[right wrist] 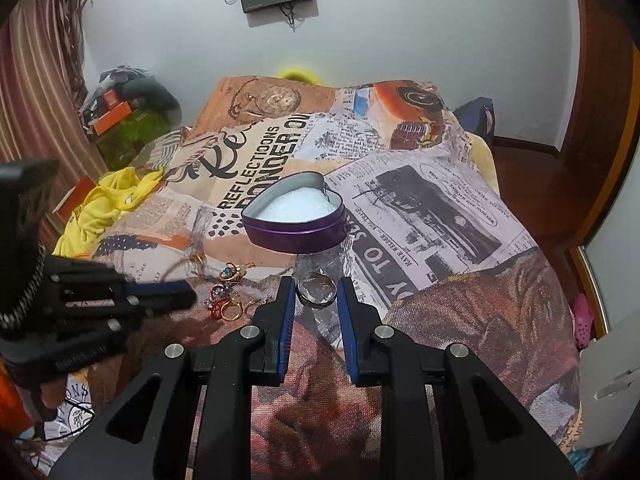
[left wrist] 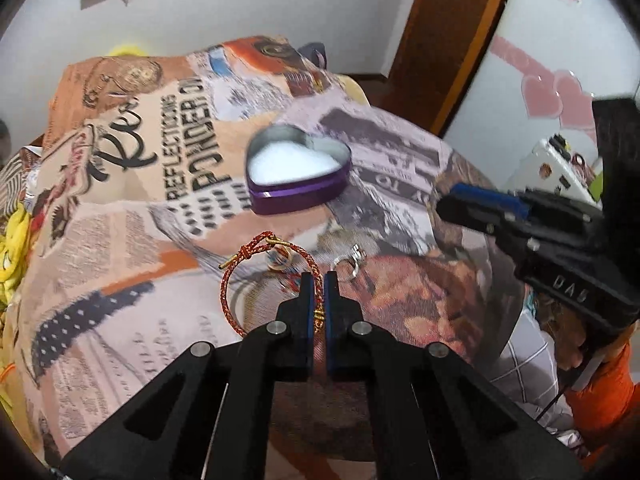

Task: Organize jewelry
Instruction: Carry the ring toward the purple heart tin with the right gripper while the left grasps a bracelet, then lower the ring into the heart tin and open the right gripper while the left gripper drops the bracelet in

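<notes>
Left gripper (left wrist: pixel 319 280): jaws clenched on a red-and-gold braided cord bracelet (left wrist: pixel 256 276), pinched at its gold clasp; the loop hangs out to the left of the fingers, above the newspaper-print bedspread (left wrist: pixel 120 240).

Right gripper (right wrist: pixel 316 292): jaws narrowly parted, grasping nothing, the pads standing either side of a silver ring (right wrist: pixel 317 290) that lies on the bedspread; contact cannot be told.

Left of the silver ring, a small cluster of gold rings with coloured stones (right wrist: pixel 226 300) lies on the bedspread.

Farther in, near the bedspread's middle, the open purple heart-shaped tin with white lining (right wrist: pixel 296 216) sits upright, holding no jewelry.
</notes>
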The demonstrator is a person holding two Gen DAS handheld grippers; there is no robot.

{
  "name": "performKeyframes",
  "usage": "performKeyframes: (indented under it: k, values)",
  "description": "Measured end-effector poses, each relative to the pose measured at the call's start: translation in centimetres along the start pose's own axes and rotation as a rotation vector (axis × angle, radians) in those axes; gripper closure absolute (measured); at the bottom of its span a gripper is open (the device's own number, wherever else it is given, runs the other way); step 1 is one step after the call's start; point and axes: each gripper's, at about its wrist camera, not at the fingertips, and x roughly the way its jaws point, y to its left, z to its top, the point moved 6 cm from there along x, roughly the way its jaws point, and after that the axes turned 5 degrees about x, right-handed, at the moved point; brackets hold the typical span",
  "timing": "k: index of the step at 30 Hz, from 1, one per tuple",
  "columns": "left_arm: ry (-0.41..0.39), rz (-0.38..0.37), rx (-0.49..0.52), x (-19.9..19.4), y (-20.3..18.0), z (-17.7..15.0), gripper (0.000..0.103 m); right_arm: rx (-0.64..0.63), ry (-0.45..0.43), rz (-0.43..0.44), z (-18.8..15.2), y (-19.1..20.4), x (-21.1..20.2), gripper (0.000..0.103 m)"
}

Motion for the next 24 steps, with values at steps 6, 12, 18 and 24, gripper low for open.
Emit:
performKeyframes:
  k: [6, 12, 18, 24]
  values:
    - [-0.05, 0.025, -0.017, -1.5, 1.1, 1.5, 0.101, -0.012, -0.012, -0.005, 0.5, 0.3, -0.2, 0.084]
    - [-0.102, 0.025, -0.016, -2.3, 1.4, 3.5, 0.101, -0.03, -0.034, -0.01, 1.5, 0.6, -0.2, 0.084]
    - [-0.134, 0.021, 0.014, -2.2, 1.1, 5.7, 0.101, -0.036, -0.058, -0.011, 2.6, 0.8, 0.0, 0.084]
    - [-0.138, 0.001, 0.019, -1.1, 1.3, 7.5, 0.101, -0.035, -0.071, -0.014, 3.7, 0.4, 0.8, 0.084]
